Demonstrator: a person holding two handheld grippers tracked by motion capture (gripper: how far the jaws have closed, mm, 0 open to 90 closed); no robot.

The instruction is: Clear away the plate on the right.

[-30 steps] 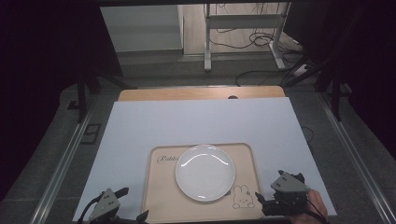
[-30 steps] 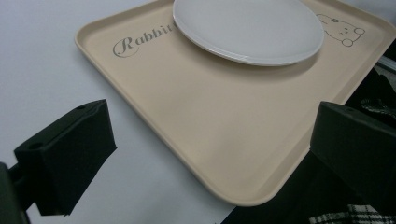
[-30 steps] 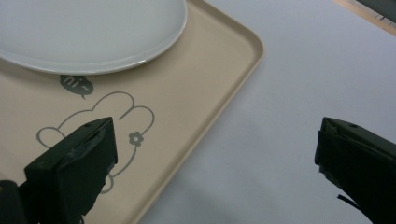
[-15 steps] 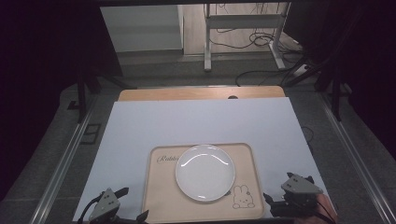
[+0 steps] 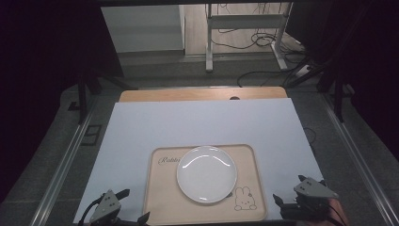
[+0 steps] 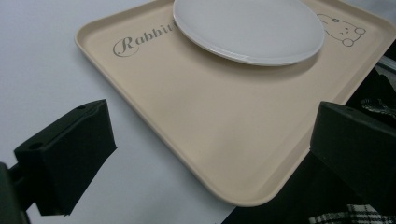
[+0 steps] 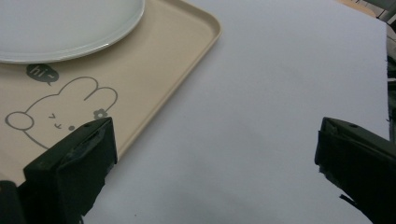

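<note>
Both tongs sit low in the high view, one at each bottom corner of the white tabletop (image 5: 197, 122). Left tongs (image 5: 127, 207) are at the lower left of the frame, just beside the near left corner of the beige tray (image 5: 207, 207); their jaws stand wide apart and hold nothing. In the left gripper view the two black jaws rise at the lower left and lower right edges, and the tray's rounded near corner lies between them, not touched. Right tongs (image 5: 294, 195) are at the lower right of the high view, a little off the tray's right edge, spread wide as well and empty. In the right gripper view the left jaw stands over the tray's edge near the printed rabbit (image 7: 56, 116), the right jaw over bare tabletop. The white plate (image 5: 206, 173) rests on the tray, centred and slightly toward its far side, in the lower middle of the high view. "Rabbit" lettering (image 6: 140, 41) runs beside the plate.
</note>
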